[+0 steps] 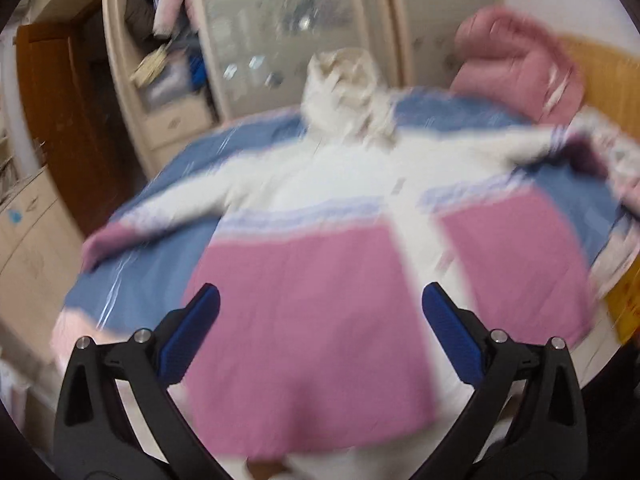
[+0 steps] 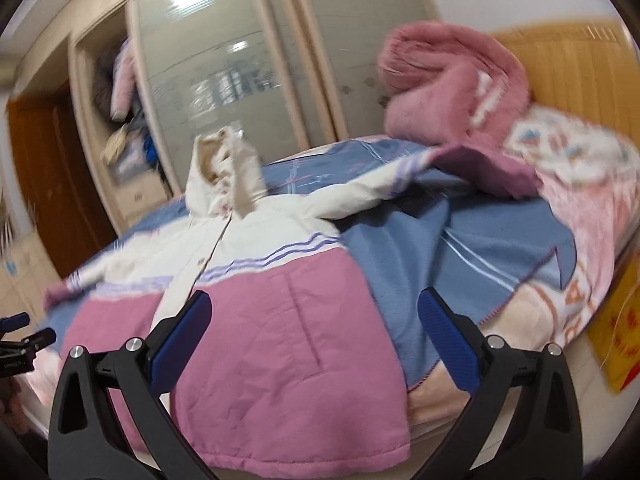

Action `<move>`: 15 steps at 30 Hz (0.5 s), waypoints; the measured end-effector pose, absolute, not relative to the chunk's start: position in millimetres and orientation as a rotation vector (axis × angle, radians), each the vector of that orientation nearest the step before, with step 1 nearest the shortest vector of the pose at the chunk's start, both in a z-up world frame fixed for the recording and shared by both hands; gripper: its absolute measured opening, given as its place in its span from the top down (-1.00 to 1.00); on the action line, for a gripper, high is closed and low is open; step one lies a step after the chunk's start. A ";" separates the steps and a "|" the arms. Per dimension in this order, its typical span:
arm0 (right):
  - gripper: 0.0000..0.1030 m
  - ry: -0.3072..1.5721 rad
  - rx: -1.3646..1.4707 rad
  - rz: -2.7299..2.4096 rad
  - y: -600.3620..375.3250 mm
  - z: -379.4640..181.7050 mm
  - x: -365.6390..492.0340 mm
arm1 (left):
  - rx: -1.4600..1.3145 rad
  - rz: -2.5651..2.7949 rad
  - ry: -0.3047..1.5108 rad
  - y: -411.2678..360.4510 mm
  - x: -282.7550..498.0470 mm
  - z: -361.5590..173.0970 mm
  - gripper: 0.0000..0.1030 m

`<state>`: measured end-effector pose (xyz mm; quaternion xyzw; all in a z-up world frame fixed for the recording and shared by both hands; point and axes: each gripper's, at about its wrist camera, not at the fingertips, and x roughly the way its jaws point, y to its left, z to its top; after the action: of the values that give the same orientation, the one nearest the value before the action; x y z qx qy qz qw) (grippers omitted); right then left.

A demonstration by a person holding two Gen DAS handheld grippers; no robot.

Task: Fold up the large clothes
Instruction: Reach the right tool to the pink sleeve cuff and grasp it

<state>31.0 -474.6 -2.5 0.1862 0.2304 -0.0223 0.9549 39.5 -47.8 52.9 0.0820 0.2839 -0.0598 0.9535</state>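
Observation:
A large hooded jacket (image 1: 312, 280), white on top and pink below with lilac stripes, lies front-up on the bed, sleeves spread to both sides. Its hood (image 1: 344, 92) points to the far edge. My left gripper (image 1: 320, 304) hovers open above the pink hem, holding nothing. In the right wrist view the same jacket (image 2: 280, 320) fills the lower left, and my right gripper (image 2: 314, 312) is open over its right pink panel, near the hem. The left gripper's tips (image 2: 20, 332) show at the far left edge. Both views are blurred by motion.
A blue blanket (image 2: 460, 248) lies under the jacket on a pink patterned bedsheet (image 2: 580, 184). A rolled pink blanket (image 2: 452, 80) sits by the wooden headboard (image 2: 572, 60). A wardrobe (image 2: 224, 80) with sliding doors stands behind the bed. A yellow box (image 2: 616, 336) is at the right.

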 end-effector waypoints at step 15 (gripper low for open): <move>-0.97 0.360 1.075 -0.018 -612.6 -41.2 50.6 | 0.191 -0.216 0.519 -96.6 106.1 12.1 -0.96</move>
<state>50.6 -612.6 -41.2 0.5090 0.1707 -0.0085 0.8436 106.1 -96.6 12.1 0.0941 0.2555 -0.1063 0.9563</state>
